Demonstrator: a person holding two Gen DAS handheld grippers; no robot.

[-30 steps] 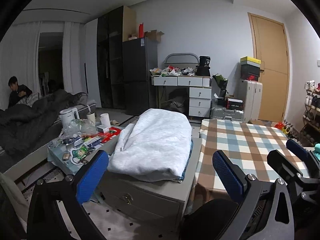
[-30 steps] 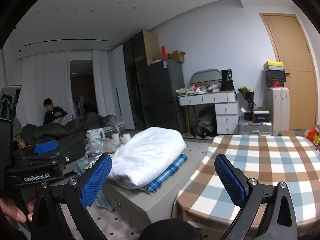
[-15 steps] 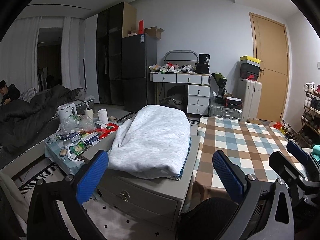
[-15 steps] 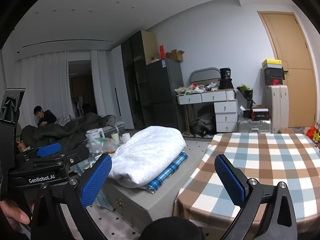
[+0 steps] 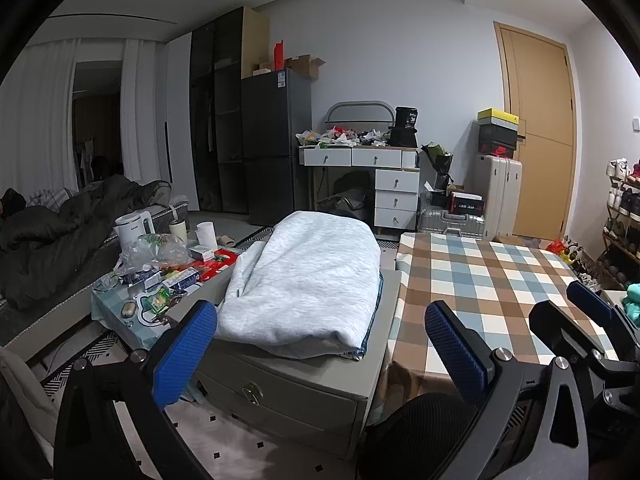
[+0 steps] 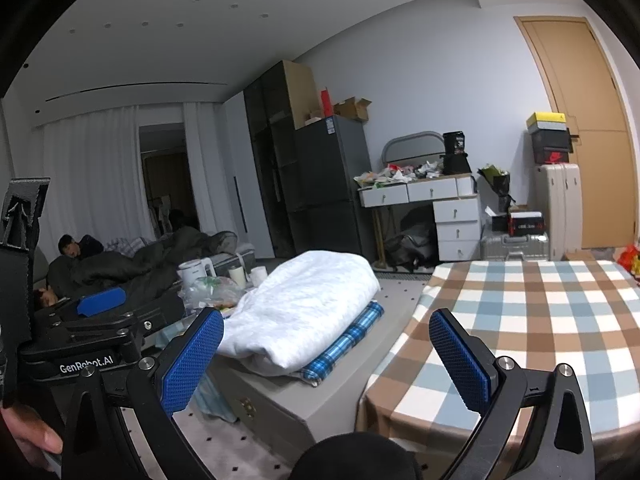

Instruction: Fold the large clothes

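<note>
A pale grey garment (image 5: 304,280) lies folded into a thick, rounded bundle on top of a blue checked cloth (image 6: 344,344) (only its edge shows), both on a grey chest (image 5: 304,392) beside the bench (image 5: 488,280) with its brown-and-blue check cover. The left gripper (image 5: 320,352) and right gripper (image 6: 326,356) both hold their fingers wide, gripping nothing.

Left gripper (image 5: 320,350): jaws wide apart, blue pads (image 5: 184,354) facing inward, nothing between them, held level, pointing forward. Right gripper (image 6: 326,358): jaws equally wide, empty, level, just beside left gripper on its right. Fingers (image 6: 30,434) of a hand wrapped around left gripper's body, low at frame edge.
</note>
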